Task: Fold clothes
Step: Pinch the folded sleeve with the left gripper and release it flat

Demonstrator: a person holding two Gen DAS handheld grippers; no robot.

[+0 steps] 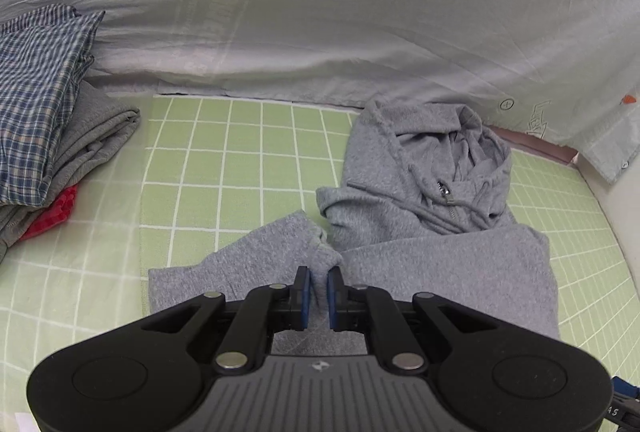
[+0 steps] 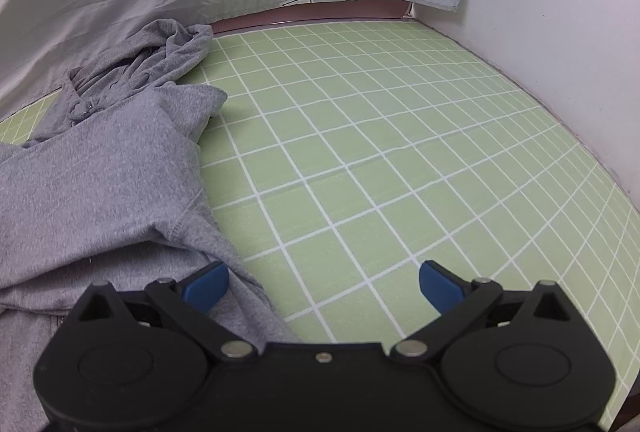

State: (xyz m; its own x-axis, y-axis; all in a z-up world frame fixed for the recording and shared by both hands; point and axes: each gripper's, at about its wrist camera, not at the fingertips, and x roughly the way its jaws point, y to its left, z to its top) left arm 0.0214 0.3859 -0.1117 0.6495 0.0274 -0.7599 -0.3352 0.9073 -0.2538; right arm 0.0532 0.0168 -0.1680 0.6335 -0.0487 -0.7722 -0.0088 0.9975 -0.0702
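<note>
A grey zip hoodie (image 1: 432, 216) lies on the green checked sheet (image 1: 240, 168), hood crumpled toward the back, one sleeve stretched to the left. My left gripper (image 1: 318, 286) is shut on a pinched ridge of the sleeve (image 1: 256, 264) near its cuff, with cloth pressed between the blue pads. In the right wrist view the same hoodie (image 2: 104, 168) fills the left side. My right gripper (image 2: 324, 284) stands open over the hoodie's right edge, with its left fingertip (image 2: 208, 284) above the grey cloth and the other above bare sheet (image 2: 400, 152).
A stack of folded clothes (image 1: 44, 120), a blue plaid one on top, grey below and red at the bottom, sits at the far left. A pale carrot-print duvet (image 1: 320, 12) runs along the back. A white wall (image 2: 560, 32) borders the bed on the right.
</note>
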